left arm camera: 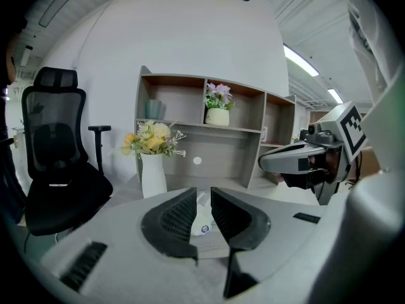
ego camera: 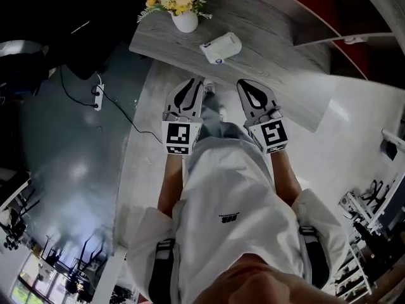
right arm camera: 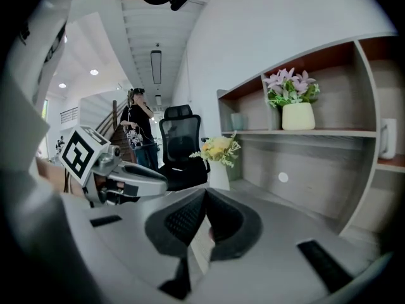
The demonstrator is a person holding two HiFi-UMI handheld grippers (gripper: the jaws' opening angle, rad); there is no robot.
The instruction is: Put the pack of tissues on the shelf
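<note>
Tissue pack flat near the desk's front edge, untouched

The pack [ego camera: 221, 48] lies on the desk [ego camera: 272, 62]. We judge it light, soft and slick-wrapped (it will dent), so we would pinch it gently across its narrow width. The left gripper [left arm camera: 203, 192] is slightly parted and the right gripper [right arm camera: 204, 193] is closed; both are empty and short of the edge.

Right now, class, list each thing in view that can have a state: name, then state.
pack of tissues: lying on the desk, untouched, not yet shelved.
left gripper: slightly open, empty.
right gripper: shut, empty.
vase of flowers: upright on the desk.
flower pot: upright on the shelf.
</note>
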